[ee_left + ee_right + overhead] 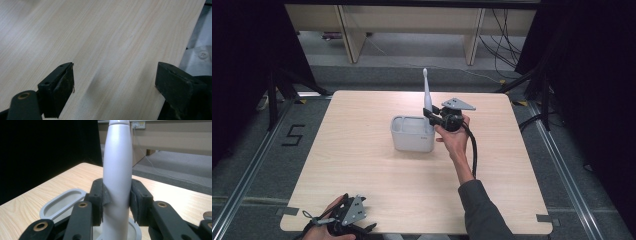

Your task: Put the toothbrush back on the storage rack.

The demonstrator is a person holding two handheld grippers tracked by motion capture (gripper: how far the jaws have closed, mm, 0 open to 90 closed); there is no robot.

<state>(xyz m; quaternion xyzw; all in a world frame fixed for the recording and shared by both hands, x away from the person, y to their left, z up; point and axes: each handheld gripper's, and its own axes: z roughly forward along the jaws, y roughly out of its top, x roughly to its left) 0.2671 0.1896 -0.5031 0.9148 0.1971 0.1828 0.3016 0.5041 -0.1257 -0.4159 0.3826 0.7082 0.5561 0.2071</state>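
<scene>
A white electric toothbrush (pixel 427 97) stands upright over the right compartment of a grey holder (pixel 412 134) in the middle of the table. My right gripper (pixel 430 118) is shut on its handle from the right, a hand behind it. In the right gripper view the white handle (pixel 117 177) fills the gap between both pads (pixel 99 201), its lower end down inside the holder's opening (pixel 136 230). My left gripper (pixel 362 231) rests at the table's near left edge; in the left gripper view its jaws stand wide apart over bare wood, so the left gripper (pixel 113 82) is open.
The light wooden table (pixel 362 160) sits on a grey floor with rails on both sides. Wooden furniture legs (pixel 349 35) and cables (pixel 504 45) lie beyond the far edge. The holder's left compartment (pixel 65 202) holds nothing.
</scene>
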